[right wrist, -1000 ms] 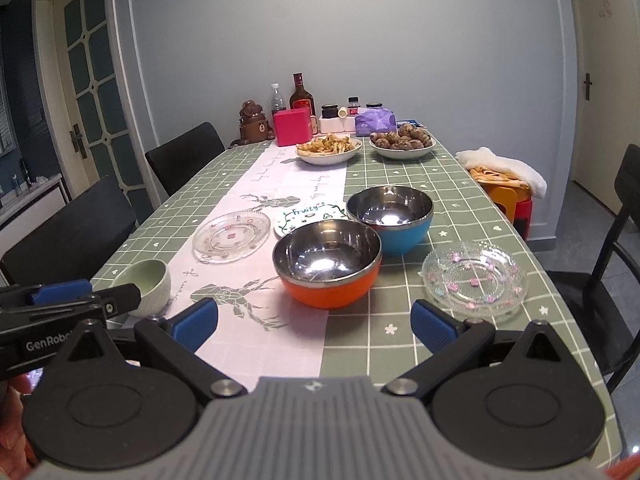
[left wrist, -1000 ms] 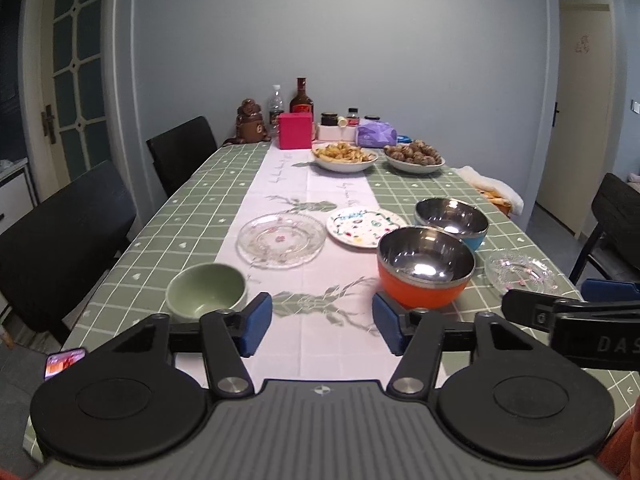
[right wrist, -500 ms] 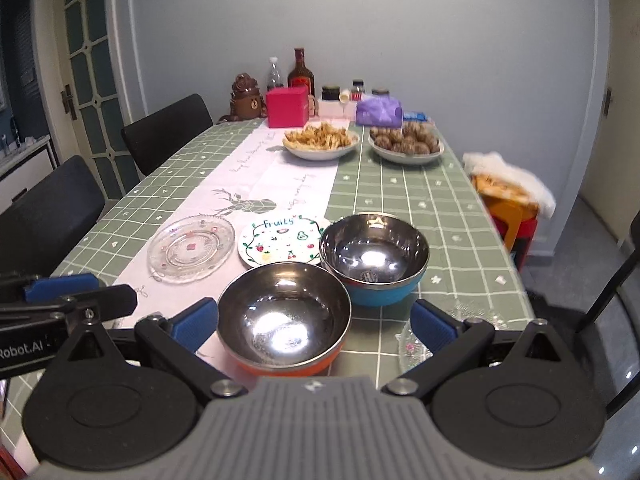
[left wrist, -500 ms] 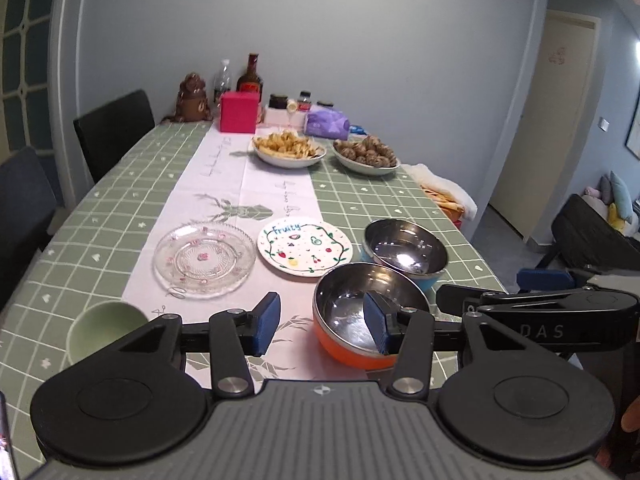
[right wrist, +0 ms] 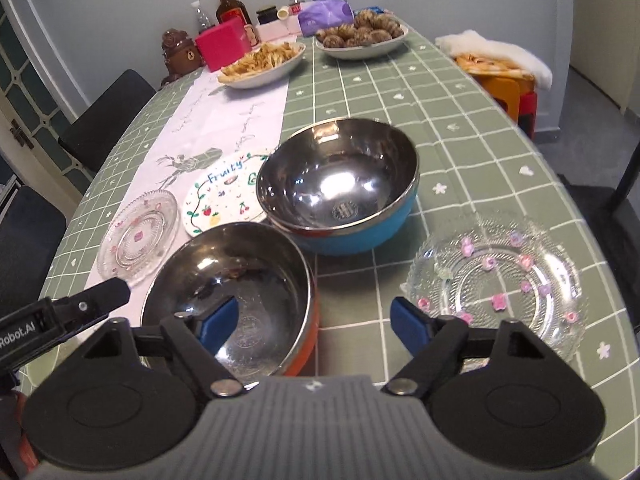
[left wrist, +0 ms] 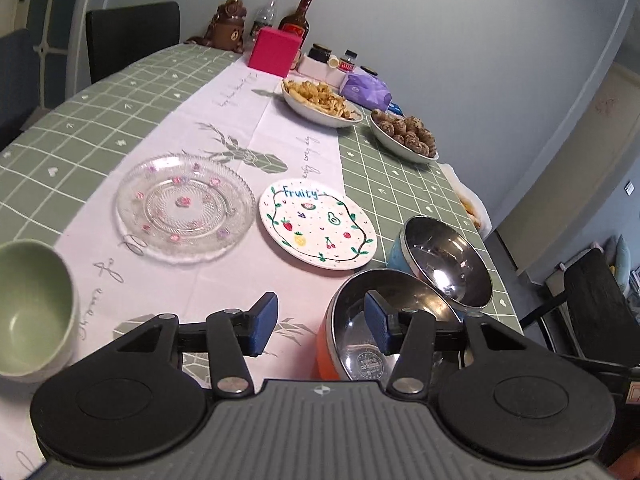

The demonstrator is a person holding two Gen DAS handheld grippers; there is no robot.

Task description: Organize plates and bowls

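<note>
An orange bowl (left wrist: 340, 344) (right wrist: 232, 288) with a steel inside stands at the near end of the green table. My left gripper (left wrist: 320, 326) is open astride the bowl's left rim, one finger inside. My right gripper (right wrist: 313, 323) straddles the right rim, its jaws closing, pads not touching. A blue steel bowl (right wrist: 340, 188) sits just behind, touching the orange one. A green bowl (left wrist: 36, 304), a glass plate (left wrist: 186, 208) and a "Fruity" plate (left wrist: 318, 224) lie to the left. A second glass plate (right wrist: 496, 280) lies to the right.
Two dishes of food (left wrist: 320, 100) (right wrist: 360, 36), a pink box (left wrist: 274, 52), bottles and jars crowd the far end. Black chairs (left wrist: 132, 36) stand along the left side. An orange stool with a white cloth (right wrist: 500, 64) stands past the right table edge.
Both grippers have come forward and down from the near table edge onto the orange bowl. The right jaws have narrowed. Each gripper now has a finger inside the bowl.
</note>
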